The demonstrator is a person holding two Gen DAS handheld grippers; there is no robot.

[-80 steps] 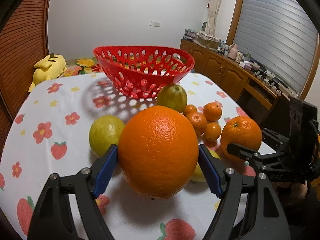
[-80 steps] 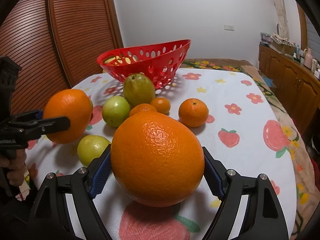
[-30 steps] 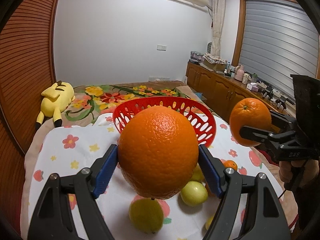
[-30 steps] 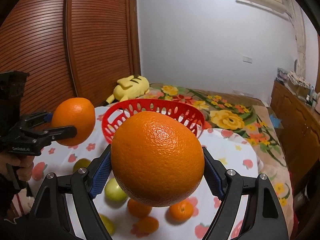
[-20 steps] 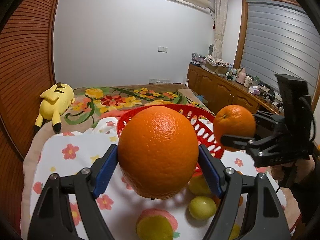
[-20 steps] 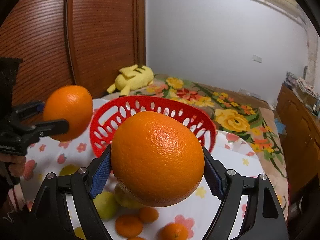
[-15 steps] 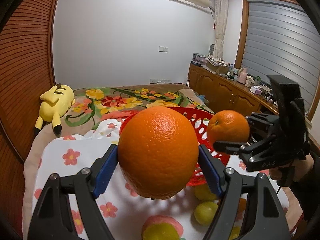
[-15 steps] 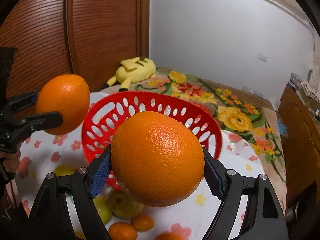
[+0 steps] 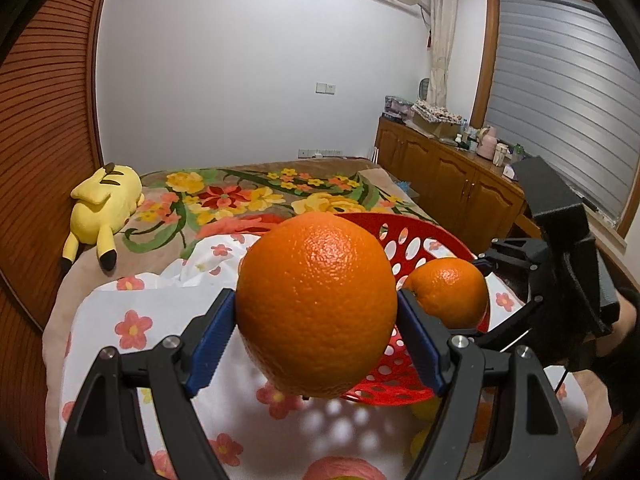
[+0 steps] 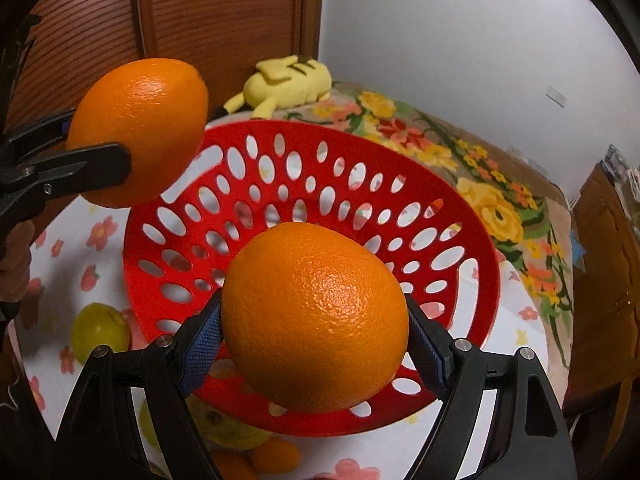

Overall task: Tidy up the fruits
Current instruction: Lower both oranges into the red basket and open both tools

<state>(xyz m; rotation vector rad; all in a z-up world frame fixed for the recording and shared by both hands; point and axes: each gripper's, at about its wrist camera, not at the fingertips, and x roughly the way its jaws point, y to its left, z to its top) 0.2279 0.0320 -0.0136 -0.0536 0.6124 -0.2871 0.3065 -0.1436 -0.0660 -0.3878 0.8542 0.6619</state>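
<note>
Both tongs, left (image 9: 316, 332) and right (image 10: 314, 340), each clamp 1 orange (image 9: 316, 316) over the red basket (image 10: 476, 280); lower before releasing, 1 at a time.

In the left wrist view, the large orange (image 9: 316, 304) hid the near left wall of the red basket (image 9: 416, 236), and the yellow-green fruits (image 9: 424, 410) beneath the basket showed only as slivers. In the right wrist view, a second orange (image 10: 314, 328) covered the basket's floor, while the small oranges (image 10: 276, 456) were cut off by the bottom edge. The items on the wooden cabinet (image 9: 452, 168) were too small to identify.
</note>
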